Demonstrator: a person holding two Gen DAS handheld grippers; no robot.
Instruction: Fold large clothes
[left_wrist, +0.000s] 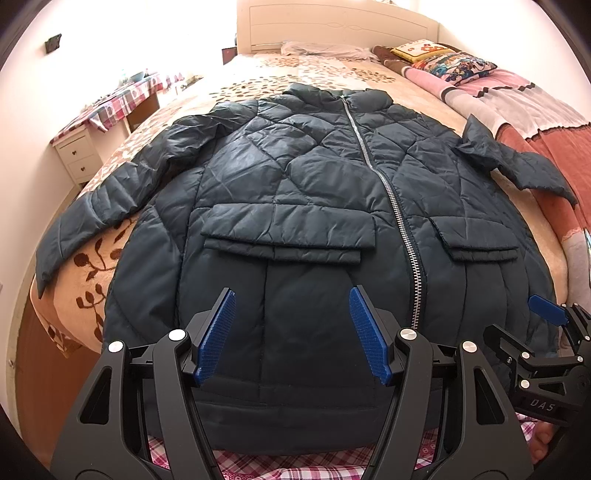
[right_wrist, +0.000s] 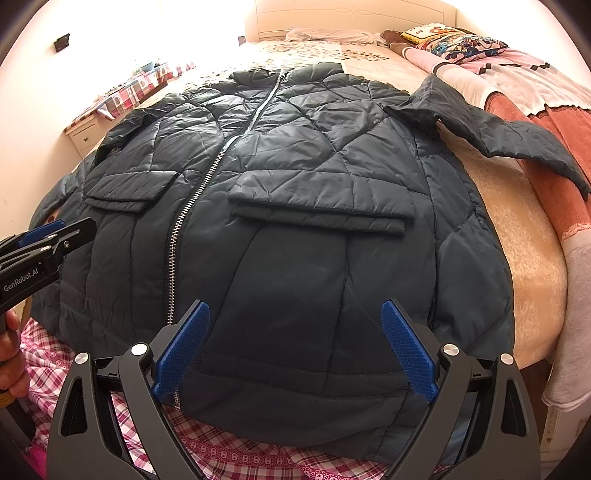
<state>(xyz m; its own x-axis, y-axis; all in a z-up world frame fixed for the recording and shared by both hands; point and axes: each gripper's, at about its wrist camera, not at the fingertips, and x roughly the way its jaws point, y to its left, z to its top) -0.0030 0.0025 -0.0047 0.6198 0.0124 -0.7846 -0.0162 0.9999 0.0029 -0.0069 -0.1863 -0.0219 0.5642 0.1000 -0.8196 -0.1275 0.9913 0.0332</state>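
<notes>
A dark teal quilted jacket (left_wrist: 295, 177) lies flat and zipped, front up, on the bed, both sleeves spread out to the sides. It fills the right wrist view (right_wrist: 295, 184) too. My left gripper (left_wrist: 293, 306) is open and empty, hovering over the jacket's lower left panel near the hem. My right gripper (right_wrist: 295, 321) is open and empty over the lower right panel; it also shows at the right edge of the left wrist view (left_wrist: 546, 314). The left gripper shows at the left edge of the right wrist view (right_wrist: 44, 236).
The bed (left_wrist: 535, 229) has a beige leaf-print cover. Folded pink and red blankets (left_wrist: 517, 103) and pillows (left_wrist: 443, 59) lie along its right side. A white nightstand (left_wrist: 77, 155) stands at the left. A pink plaid cloth (right_wrist: 221, 450) lies under the hem.
</notes>
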